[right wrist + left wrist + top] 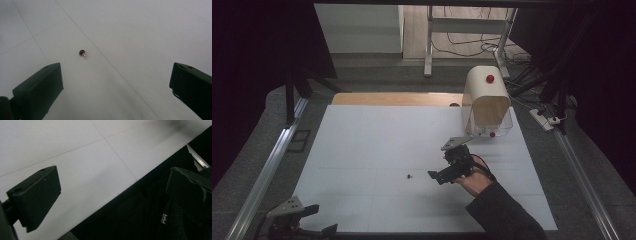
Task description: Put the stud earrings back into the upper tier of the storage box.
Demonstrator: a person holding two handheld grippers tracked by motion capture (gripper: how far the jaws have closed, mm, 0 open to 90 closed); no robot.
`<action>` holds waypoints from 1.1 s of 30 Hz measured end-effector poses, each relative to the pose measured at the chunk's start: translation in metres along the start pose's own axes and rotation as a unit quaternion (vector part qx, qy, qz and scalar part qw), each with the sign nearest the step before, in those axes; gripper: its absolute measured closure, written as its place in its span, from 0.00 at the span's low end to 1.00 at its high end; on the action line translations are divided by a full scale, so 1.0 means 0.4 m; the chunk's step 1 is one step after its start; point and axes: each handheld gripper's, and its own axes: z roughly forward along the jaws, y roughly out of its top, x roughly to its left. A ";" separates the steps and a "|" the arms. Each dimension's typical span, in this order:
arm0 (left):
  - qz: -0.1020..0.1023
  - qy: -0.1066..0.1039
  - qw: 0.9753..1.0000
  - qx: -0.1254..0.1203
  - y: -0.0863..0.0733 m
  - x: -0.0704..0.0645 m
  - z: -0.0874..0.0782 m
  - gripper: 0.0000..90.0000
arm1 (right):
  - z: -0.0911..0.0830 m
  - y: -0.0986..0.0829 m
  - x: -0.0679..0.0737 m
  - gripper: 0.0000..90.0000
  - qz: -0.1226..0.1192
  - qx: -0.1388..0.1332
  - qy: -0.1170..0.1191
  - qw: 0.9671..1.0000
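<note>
Tiny pushpin (82, 53) with a dark red round head and a short silver pin, lying tipped on its side on the white bench (362, 150), roughly mid-bench, a bit toward the near edge.

Camera layout: one fixed overhead, two on the tongs

High view looks forward and down over the whole tabletop (377, 145); right-tongs view sits close above it, sharing the small pin (82, 53); left-tongs view skims its near edge.
</note>
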 end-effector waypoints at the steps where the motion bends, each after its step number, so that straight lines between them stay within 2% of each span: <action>1: 0.000 0.000 1.000 0.000 0.000 0.000 0.000 0.00 | 0.005 0.001 0.004 0.00 -0.002 0.000 0.002 1.000; 7: 0.000 -0.001 1.000 0.000 0.000 0.000 0.000 0.00 | 0.038 0.007 0.024 0.00 -0.015 0.006 0.017 1.000; 18: 0.000 -0.001 1.000 0.000 0.000 0.000 0.000 0.00 | 0.095 0.006 0.041 0.00 -0.029 0.030 0.027 0.999; 26: 0.001 0.000 1.000 0.000 0.000 0.000 0.000 0.00 | 0.129 0.009 0.053 0.00 -0.035 0.036 0.037 0.998; 33: 0.002 -0.001 1.000 0.000 0.000 -0.001 0.000 0.00 | 0.168 0.012 0.073 0.00 -0.050 0.053 0.041 0.996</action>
